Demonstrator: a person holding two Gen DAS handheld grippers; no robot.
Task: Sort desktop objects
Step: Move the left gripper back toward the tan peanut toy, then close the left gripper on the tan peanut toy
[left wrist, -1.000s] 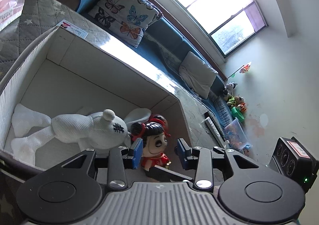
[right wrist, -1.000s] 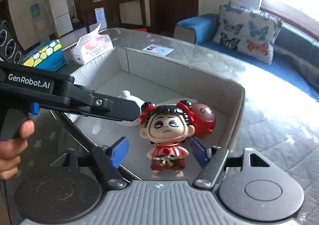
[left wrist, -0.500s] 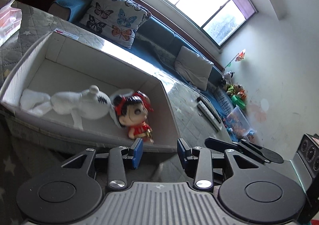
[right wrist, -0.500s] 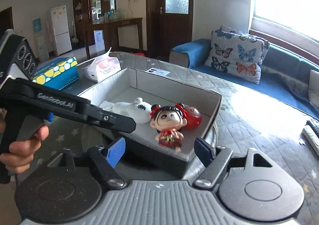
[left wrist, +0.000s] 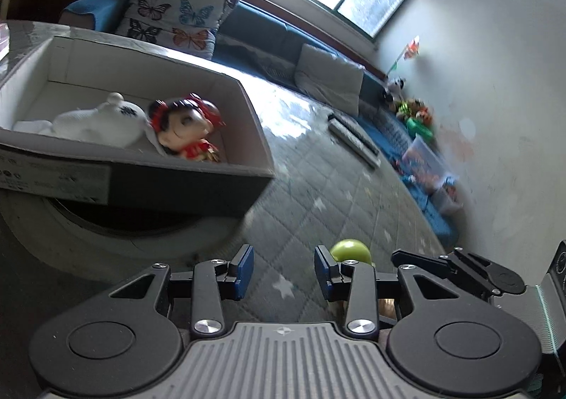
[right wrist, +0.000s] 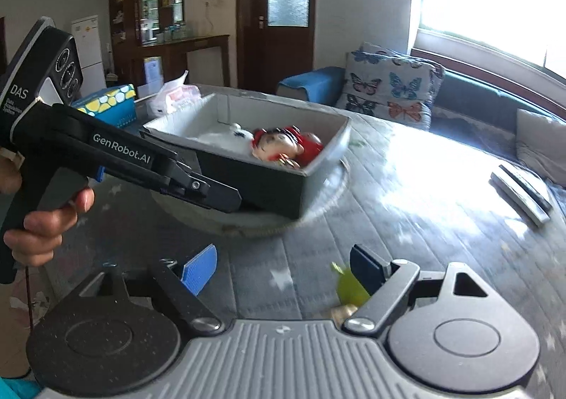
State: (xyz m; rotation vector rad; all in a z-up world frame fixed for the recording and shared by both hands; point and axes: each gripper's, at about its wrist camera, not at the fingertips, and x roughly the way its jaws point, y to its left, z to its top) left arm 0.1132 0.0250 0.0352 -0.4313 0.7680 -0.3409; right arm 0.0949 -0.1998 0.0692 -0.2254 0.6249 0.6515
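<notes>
Both pulled back from the box [left wrist: 148, 183]; doll [left wrist: 184, 131] left lying inside. Left gripper [left wrist: 283, 271] and right gripper [right wrist: 283, 269] have jaws released, empty. Green ball [left wrist: 350, 252] sits just beside my left jaws, right side. Risk: nudge it, it rolls off the desk [left wrist: 336, 186].

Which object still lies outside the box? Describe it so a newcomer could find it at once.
On the grey quilted table, in front of the box, a small green round thing lies by the right hand-held gripper. It alone is green.
</notes>
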